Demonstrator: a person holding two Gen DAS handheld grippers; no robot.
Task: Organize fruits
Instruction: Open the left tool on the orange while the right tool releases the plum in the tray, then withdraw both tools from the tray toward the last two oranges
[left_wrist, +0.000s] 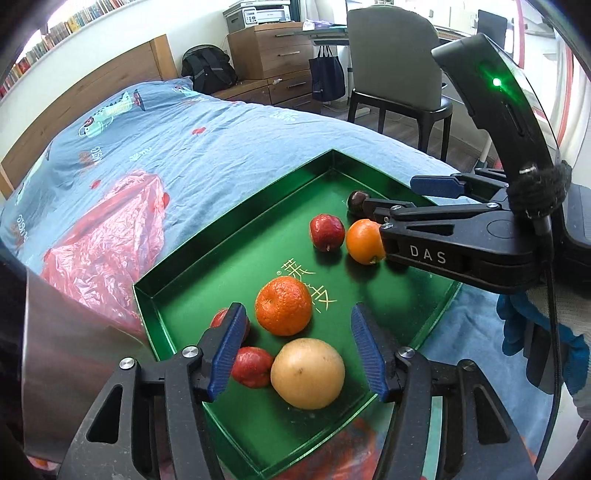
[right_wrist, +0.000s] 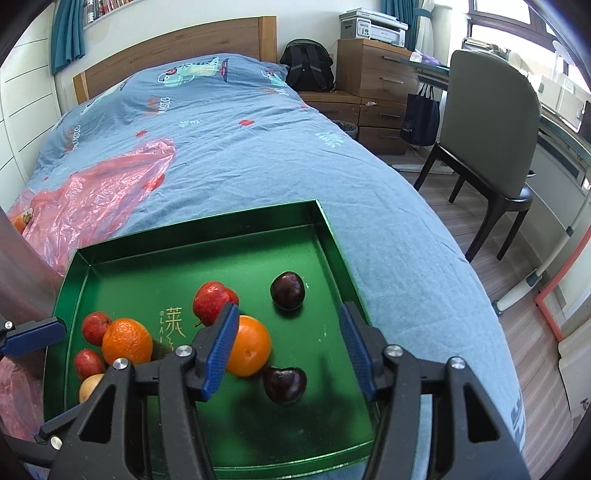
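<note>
A green tray (left_wrist: 236, 218) lies on the bed with several fruits in it. My left gripper (left_wrist: 298, 309) hovers open above a mandarin (left_wrist: 282, 306) and a yellow pear (left_wrist: 307, 373), with small red fruits (left_wrist: 253, 365) beside its left finger; its pads touch nothing. Farther off lie a red apple (left_wrist: 327, 232), an orange (left_wrist: 364, 242) and a dark plum (left_wrist: 355, 201). My right gripper (right_wrist: 289, 309) stands open over the tray (right_wrist: 184, 230), above the orange (right_wrist: 249, 345) and between two dark plums (right_wrist: 284, 384), holding nothing. In the left wrist view, it (left_wrist: 389, 194) reaches in from the right.
A crumpled red plastic bag (left_wrist: 107, 236) lies on the blue bedcover left of the tray. A shiny metal surface (left_wrist: 62, 350) fills the near left. A grey chair (right_wrist: 491, 122) and wooden drawers (right_wrist: 380, 70) stand beyond the bed's right edge.
</note>
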